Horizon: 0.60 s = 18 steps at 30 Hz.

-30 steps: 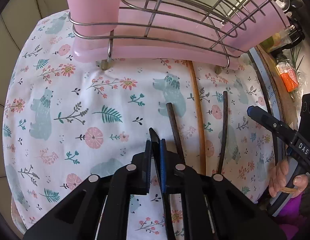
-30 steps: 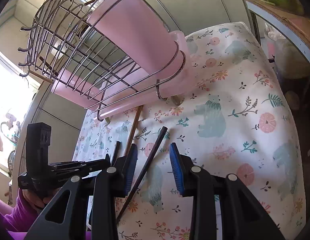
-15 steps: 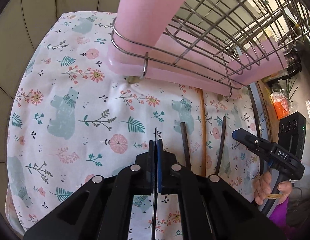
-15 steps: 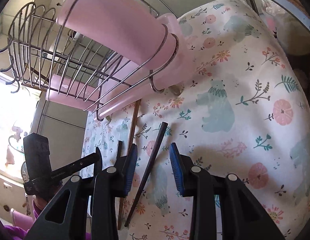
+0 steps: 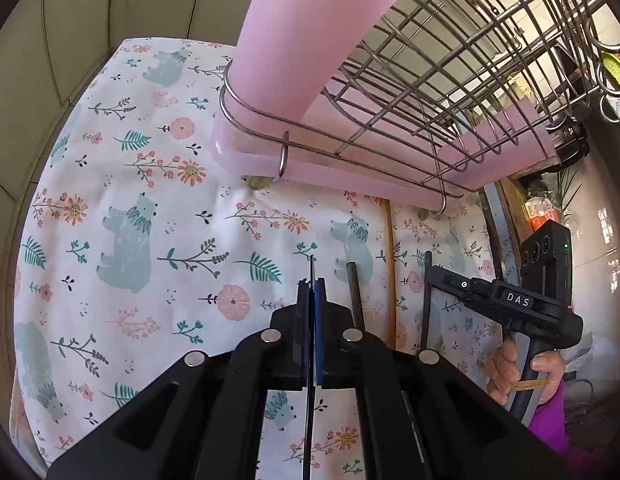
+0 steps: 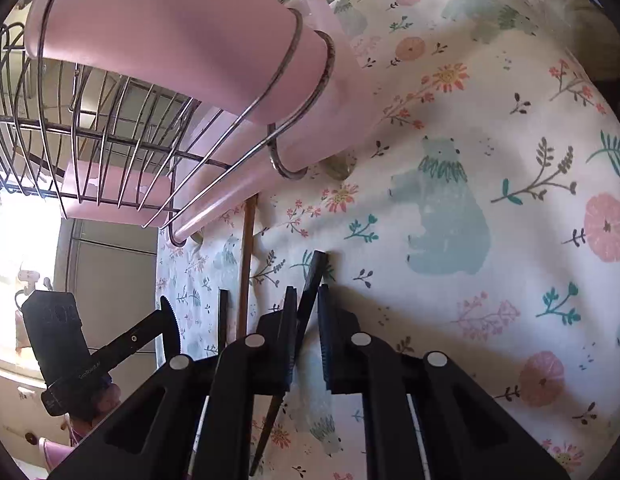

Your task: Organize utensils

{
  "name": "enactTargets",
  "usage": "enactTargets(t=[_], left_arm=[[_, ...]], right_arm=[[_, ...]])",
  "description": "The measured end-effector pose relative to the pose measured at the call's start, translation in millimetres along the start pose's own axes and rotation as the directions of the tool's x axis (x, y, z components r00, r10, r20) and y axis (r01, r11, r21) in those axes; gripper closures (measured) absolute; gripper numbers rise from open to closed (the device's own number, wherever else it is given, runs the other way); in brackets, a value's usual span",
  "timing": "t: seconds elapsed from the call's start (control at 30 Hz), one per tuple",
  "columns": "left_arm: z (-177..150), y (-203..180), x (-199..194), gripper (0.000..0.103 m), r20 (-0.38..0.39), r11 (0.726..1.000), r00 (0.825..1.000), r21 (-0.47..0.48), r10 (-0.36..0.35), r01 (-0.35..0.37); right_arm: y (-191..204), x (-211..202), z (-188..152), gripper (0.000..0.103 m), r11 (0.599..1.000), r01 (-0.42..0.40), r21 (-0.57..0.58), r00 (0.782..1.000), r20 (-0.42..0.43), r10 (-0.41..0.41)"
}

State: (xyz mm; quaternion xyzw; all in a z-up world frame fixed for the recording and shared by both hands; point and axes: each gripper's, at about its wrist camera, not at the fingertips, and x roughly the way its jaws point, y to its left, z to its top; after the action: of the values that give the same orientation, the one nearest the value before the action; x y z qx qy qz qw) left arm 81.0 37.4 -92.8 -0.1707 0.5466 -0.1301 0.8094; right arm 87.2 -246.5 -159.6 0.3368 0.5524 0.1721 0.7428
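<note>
My left gripper (image 5: 311, 284) is shut on a thin serrated knife (image 5: 311, 268), held edge-on above the cloth; its toothed tip also shows in the right wrist view (image 6: 170, 320). My right gripper (image 6: 308, 300) is partly closed around a dark chopstick (image 6: 310, 280) lying on the cloth, with a gap left on its right side. A wooden chopstick (image 5: 389, 264) and two dark chopsticks (image 5: 355, 292) lie on the cloth. A wire drying rack (image 5: 449, 92) with a pink utensil cup (image 5: 306, 32) and pink tray stands behind.
The table is covered with a white floral bear-print cloth (image 5: 130, 220). A tiled wall is at the left. The rack has hooks along its far rim. Shelves with bottles and a plant stand at the far right (image 5: 545, 208).
My left gripper closed on the knife and lifted it, turning toward the rack. My right gripper moved down over the dark chopstick and narrowed around it.
</note>
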Motion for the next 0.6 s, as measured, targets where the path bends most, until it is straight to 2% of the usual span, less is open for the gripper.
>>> enactTargets(t=[0.13, 0.37, 0.6], left_arm=[[-0.9, 0.6, -12.2, 0.101, 0.033, 1.000, 0.999, -0.004, -0.015, 0.015], [0.5, 3.3, -37.8, 0.101, 0.128, 0.999, 0.991, -0.003, -0.050, 0.050], [1.2, -1.1, -67.3, 0.101, 0.250, 0.996, 0.964, 0.008, -0.085, 0.086]], right_arm=[[0.0, -8.3, -3.9, 0.094, 1.000, -0.018, -0.008, 0.999, 0.031, 0.018], [20.8, -40.1, -10.5, 0.095, 0.994, -0.032, -0.106, 0.990, 0.136, 0.047], [58.1, -75.2, -18.9, 0.096, 0.974, 0.003, -0.227, 0.965, 0.255, 0.056]])
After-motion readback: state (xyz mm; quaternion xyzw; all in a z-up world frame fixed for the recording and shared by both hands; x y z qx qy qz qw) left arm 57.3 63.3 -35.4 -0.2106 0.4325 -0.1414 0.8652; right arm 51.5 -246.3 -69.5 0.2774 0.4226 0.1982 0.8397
